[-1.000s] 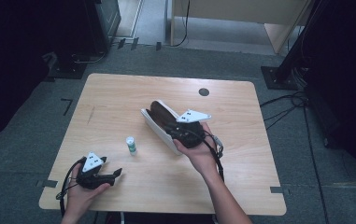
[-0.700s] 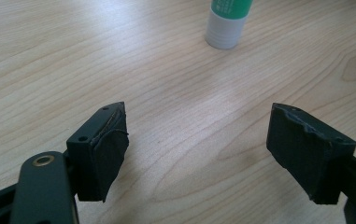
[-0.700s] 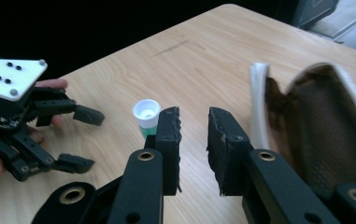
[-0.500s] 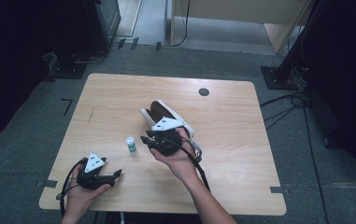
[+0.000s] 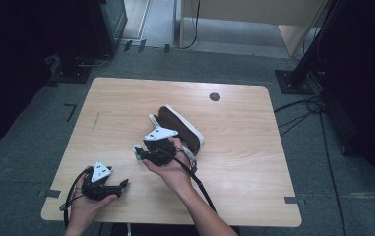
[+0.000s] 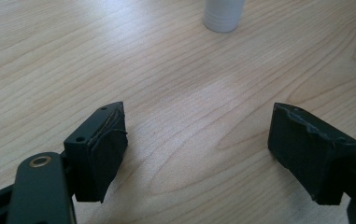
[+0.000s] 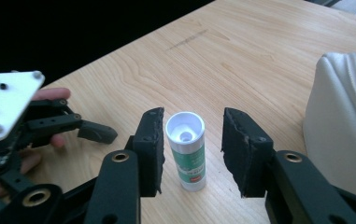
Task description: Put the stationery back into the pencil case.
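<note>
A small white tube with a green label (image 7: 188, 154) stands upright on the wooden table (image 5: 244, 147), its round white top facing up. My right gripper (image 7: 192, 140) straddles it. The jaws have just been opening and stand on either side of the tube, with a small gap on each side. In the high view the right gripper (image 5: 140, 153) is left of a white-soled shoe (image 5: 180, 125) lying on its side. My left gripper (image 5: 122, 185) rests near the table's front left, open with only bare wood between its jaws (image 6: 194, 140). The tube's base (image 6: 222, 16) is ahead of it.
The shoe's white side (image 7: 339, 126) rises close to the right of the right gripper. A black round grommet (image 5: 214, 97) is set in the table's far side. Dark stands and cables crowd the floor beyond the table. The person's left hand and its gripper (image 7: 96, 133) lie left of the tube.
The right gripper has moved left and down from beside the shoe to the tube, and its jaws have widened around it. The left gripper has stayed put.
</note>
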`<state>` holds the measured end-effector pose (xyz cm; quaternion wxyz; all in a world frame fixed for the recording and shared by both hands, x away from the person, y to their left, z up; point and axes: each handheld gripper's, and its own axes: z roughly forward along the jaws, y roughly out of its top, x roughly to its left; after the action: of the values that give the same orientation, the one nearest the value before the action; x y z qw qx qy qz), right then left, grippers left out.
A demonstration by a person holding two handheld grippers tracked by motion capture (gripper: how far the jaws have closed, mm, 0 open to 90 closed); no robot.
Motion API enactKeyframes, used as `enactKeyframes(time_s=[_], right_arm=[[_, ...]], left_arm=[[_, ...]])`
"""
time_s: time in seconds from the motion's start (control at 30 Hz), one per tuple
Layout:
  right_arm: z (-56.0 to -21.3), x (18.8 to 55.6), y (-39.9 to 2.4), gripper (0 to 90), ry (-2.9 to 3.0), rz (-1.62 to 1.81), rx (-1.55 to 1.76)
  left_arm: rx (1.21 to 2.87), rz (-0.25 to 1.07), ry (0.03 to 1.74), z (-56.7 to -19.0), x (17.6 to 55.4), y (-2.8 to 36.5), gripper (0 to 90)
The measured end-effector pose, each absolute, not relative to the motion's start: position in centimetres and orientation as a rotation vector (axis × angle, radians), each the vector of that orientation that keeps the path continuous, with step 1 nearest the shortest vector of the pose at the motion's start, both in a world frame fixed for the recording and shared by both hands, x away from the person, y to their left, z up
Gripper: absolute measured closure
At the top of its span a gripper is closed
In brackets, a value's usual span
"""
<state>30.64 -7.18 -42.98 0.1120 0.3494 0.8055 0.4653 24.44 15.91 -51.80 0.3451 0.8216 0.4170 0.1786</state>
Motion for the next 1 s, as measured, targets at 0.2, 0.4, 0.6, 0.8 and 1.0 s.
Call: enactKeyframes(time_s=[0.2, 0.4, 0.6, 0.8, 1.0], right_arm=[[-44.1, 31.2, -6.0, 54.4, 2.371, 1.320, 1.054], [-44.8, 31.5, -5.2, 53.9, 2.388, 1.267, 1.048], [-45.1, 31.5, -4.9, 65.4, 2.386, 1.250, 1.018], [-44.8, 31.4, -5.2, 66.1, 2.390, 1.266, 0.996], [-43.1, 31.0, -6.4, 66.2, 2.358, 1.309, 0.994]], left_arm=[[2.130, 0.461, 1.084, -51.8, 24.5, 15.9, 19.6], [2.131, 0.461, 1.083, -51.8, 24.5, 15.9, 19.4], [2.133, 0.459, 1.082, -51.8, 24.5, 15.9, 19.3], [2.133, 0.459, 1.082, -51.8, 24.5, 15.9, 19.3], [2.130, 0.461, 1.082, -51.8, 24.5, 15.9, 19.2]])
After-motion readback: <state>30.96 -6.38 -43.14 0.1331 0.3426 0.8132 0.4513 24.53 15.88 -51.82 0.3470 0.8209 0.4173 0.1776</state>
